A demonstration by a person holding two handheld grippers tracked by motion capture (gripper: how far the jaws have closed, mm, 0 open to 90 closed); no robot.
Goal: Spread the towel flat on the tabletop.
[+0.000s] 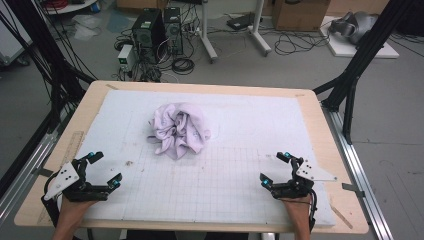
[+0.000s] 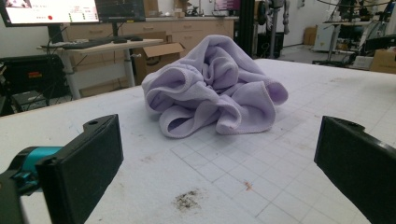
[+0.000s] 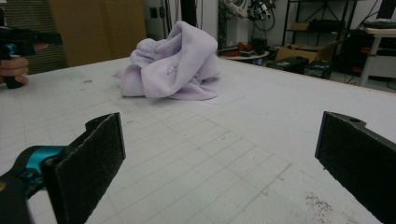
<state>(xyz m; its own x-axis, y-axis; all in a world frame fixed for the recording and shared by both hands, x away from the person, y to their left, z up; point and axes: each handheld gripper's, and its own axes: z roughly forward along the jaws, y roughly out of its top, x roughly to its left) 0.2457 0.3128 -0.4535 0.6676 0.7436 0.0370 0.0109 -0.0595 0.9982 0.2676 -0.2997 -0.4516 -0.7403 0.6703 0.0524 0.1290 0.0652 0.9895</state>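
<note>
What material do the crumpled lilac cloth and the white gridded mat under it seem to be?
Crumpled lilac cloth: probably soft fleece or microfibre, matte, with thick rounded folds and a stitched hem. White gridded mat: likely foam or felt board, dull, faintly ruled in squares, with dirt specks.

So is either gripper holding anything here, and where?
Nothing is held: left gripper and right gripper are open, apart from the lilac cloth.

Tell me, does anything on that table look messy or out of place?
The lilac cloth lies crumpled in a heap near the middle of the white mat, not spread flat. A dark smudge of dirt stains the mat in front of the left gripper. Nothing looks spilled or broken.
</note>
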